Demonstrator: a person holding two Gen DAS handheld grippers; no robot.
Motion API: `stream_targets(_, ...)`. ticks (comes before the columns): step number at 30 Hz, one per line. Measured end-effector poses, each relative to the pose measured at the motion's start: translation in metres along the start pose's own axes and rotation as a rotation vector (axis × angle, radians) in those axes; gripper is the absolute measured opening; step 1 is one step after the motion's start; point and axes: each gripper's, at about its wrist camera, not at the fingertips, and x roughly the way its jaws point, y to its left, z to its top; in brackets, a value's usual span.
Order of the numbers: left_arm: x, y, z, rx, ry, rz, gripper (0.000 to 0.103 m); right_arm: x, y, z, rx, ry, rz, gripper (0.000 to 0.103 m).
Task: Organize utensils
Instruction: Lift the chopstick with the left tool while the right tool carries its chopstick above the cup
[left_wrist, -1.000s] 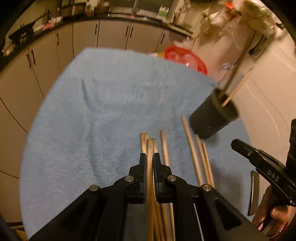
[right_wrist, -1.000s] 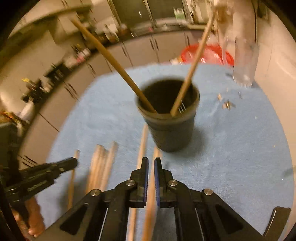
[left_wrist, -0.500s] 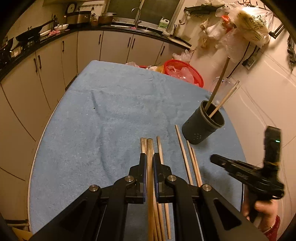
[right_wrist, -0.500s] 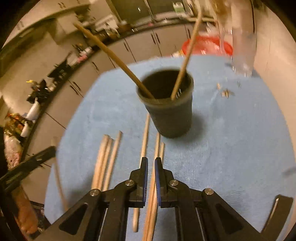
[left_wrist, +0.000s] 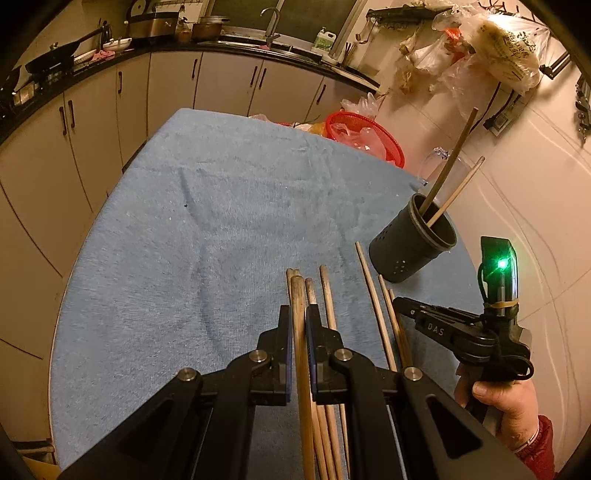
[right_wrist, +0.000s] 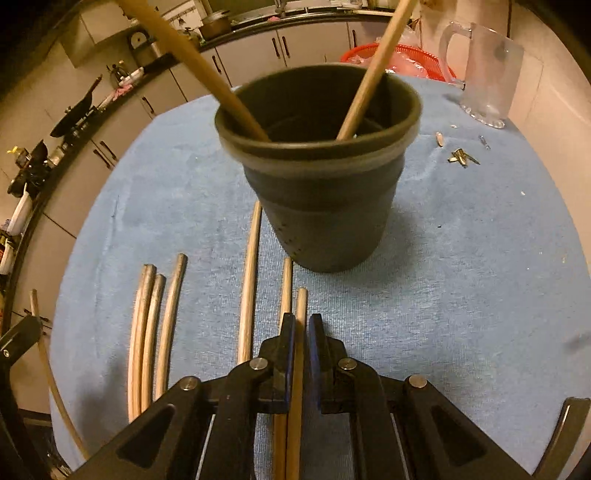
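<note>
My left gripper is shut on a wooden chopstick that sticks out past its fingers, just above several loose chopsticks on the blue towel. The dark cup holder stands upright to the right with two chopsticks leaning in it. A hand holds my right gripper low over the rightmost chopsticks. In the right wrist view my right gripper is shut on one chopstick lying just before the cup holder. Three more chopsticks lie to its left.
A red basket with plastic bags sits at the towel's far edge. A clear glass mug stands behind the cup, with small metal bits near it. Kitchen cabinets surround the table; a wall is close on the right.
My right gripper has dropped toward the towel and closer to the cup, and a chopstick now sits between its fingers. The left gripper keeps its chopstick and has barely moved.
</note>
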Motion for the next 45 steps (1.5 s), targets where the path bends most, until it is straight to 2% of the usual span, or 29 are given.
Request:
stream_targets(4, 0.004, 0.0, 0.001, 0.0, 0.005, -0.002, 0.007, 0.007, 0.017, 0.001, -0.066, -0.013, -0.055, 0.009)
stream_targets(8, -0.001, -0.002, 0.001, 0.004, -0.002, 0.0, 0.007, -0.001, 0.01, 0.001, -0.057, -0.037, -0.001, 0.006)
stream_targets(12, -0.01, -0.008, 0.001, 0.013, -0.022, 0.0, 0.007, -0.041, 0.004, -0.006, -0.034, -0.144, 0.06, 0.006)
stream_targets(20, -0.054, -0.031, 0.003, 0.048, -0.113, -0.009, 0.007, -0.134, 0.0, -0.029, -0.048, -0.372, 0.209, 0.006)
stream_targets(27, -0.088, -0.051, -0.003, 0.082, -0.174, -0.005, 0.007, -0.19, 0.0, -0.052, -0.058, -0.496, 0.248, 0.006)
stream_targets(31, -0.1, -0.062, -0.004, 0.106, -0.195, -0.007, 0.007, -0.202, -0.003, -0.063, -0.064, -0.534, 0.254, 0.006)
stream_targets(45, -0.114, -0.085, -0.006, 0.144, -0.216, -0.005, 0.007, -0.228, -0.008, -0.078, -0.074, -0.583, 0.279, 0.006)
